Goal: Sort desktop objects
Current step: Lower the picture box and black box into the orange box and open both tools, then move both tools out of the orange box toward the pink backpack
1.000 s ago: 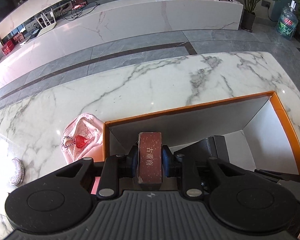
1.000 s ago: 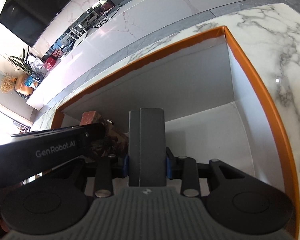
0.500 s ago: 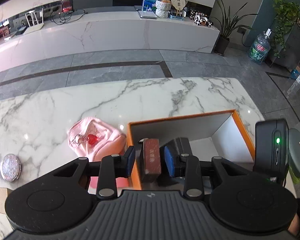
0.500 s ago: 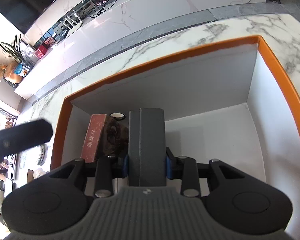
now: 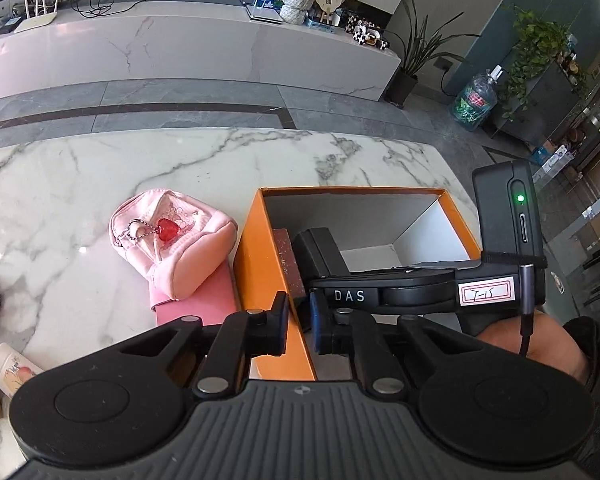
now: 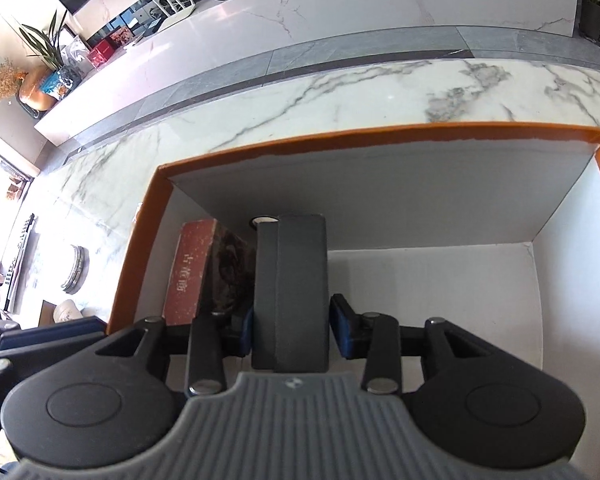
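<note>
Right hand-held gripper [image 6: 291, 326] open around dark case [image 6: 296, 288], inside orange box [image 6: 380, 136]. Red book [image 6: 190, 268] beside case. Left hand-held gripper [image 5: 299, 326] open, empty, above box's left wall.

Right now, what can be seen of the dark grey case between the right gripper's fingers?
The dark grey case is a matte slab standing on edge inside the orange box, a seam splitting it lengthwise. The red box stands close to its left. The right gripper straddles it, with a gap showing at the right pad.
</note>
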Tool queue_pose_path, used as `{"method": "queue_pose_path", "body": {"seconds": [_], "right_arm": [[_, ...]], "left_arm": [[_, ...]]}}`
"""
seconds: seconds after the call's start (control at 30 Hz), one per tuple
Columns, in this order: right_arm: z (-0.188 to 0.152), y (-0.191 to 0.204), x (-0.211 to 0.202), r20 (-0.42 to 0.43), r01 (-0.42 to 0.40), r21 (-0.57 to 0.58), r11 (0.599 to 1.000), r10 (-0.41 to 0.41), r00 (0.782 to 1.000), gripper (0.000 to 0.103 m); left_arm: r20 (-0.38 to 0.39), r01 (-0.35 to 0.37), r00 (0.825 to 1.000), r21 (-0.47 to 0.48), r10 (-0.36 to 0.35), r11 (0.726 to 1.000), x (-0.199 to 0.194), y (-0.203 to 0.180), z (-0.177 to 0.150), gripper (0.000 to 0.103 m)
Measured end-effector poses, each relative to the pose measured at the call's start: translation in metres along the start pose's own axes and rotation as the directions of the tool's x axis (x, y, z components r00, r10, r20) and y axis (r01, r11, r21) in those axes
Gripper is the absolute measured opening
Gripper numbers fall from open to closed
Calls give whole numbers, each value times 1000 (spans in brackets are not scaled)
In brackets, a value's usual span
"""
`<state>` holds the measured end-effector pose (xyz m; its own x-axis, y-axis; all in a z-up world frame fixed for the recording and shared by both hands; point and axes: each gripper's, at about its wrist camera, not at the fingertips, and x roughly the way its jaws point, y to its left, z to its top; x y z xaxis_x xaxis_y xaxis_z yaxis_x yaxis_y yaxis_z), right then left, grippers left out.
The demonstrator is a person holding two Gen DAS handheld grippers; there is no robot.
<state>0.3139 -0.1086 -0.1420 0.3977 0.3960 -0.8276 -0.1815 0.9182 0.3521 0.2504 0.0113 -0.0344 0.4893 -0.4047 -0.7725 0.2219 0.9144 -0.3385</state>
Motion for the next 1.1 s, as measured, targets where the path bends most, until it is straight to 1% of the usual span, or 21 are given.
{"method": "queue_pose_path", "body": {"seconds": [0.1,0.13,0.17,0.2,0.23,0.3,0.37,0.47,0.5,0.57,0.6,0.7,0.8,0.83,0.9,0.97,1.1], "right_arm": [[0,1,-10,8,-11,-6,1000,11,1000,53],[-1,1,-15,6,-19,-6,1000,19,1000,54],[-2,2,-20,3,-28,-12,1000,29,1000,54],[-2,5,-26,2,-35,-32,999,35,999,57],[-3,7,-30,6,-29,-53,998,30,1000,64],[-7,10,-34,6,-9,-96,995,10,1000,70],[-14,11,-34,-11,-15,-133,991,14,1000,70],[-28,10,-31,-38,-33,-165,986,27,999,70],[-32,10,-29,-43,-32,-182,983,24,999,70],[-37,13,-21,-56,-1,-222,975,-12,998,66],[-37,15,-16,-61,13,-240,971,-29,998,62],[-33,19,-4,-59,15,-264,965,-31,998,57],[-28,24,4,-45,21,-277,961,-35,998,56],[-27,26,7,-38,26,-286,958,-39,999,51],[-25,27,10,-31,33,-301,953,-44,999,45],[-24,27,11,-21,39,-306,951,-47,999,43],[-19,22,12,-14,25,-307,951,-31,999,43]], "left_arm": [[16,32,999,-45,-32,998,-3,8,-5,8],[16,43,999,-70,-42,997,-2,10,-5,8],[21,39,999,-82,-38,996,-2,11,-4,8],[35,34,999,-67,-32,997,-4,9,-4,7],[43,23,999,-40,-22,999,-5,8,-4,7],[29,2,1000,-33,-1,999,-5,11,-2,7],[20,19,1000,-35,-18,999,-5,15,-2,7],[27,43,999,-41,-42,998,-3,17,-6,7],[24,57,998,-49,-56,997,-1,17,-6,7],[17,76,997,-59,-75,995,3,18,-7,6],[18,75,997,-57,-74,996,4,18,-7,6],[24,91,996,-76,-89,993,5,21,-8,6],[30,108,994,-90,-106,990,6,24,-9,6],[30,109,994,-88,-107,990,6,24,-9,6],[29,108,994,-82,-106,991,6,23,-9,6],[29,108,994,-75,-106,991,6,23,-9,6],[30,106,994,-73,-104,992,5,22,-10,6]]}}
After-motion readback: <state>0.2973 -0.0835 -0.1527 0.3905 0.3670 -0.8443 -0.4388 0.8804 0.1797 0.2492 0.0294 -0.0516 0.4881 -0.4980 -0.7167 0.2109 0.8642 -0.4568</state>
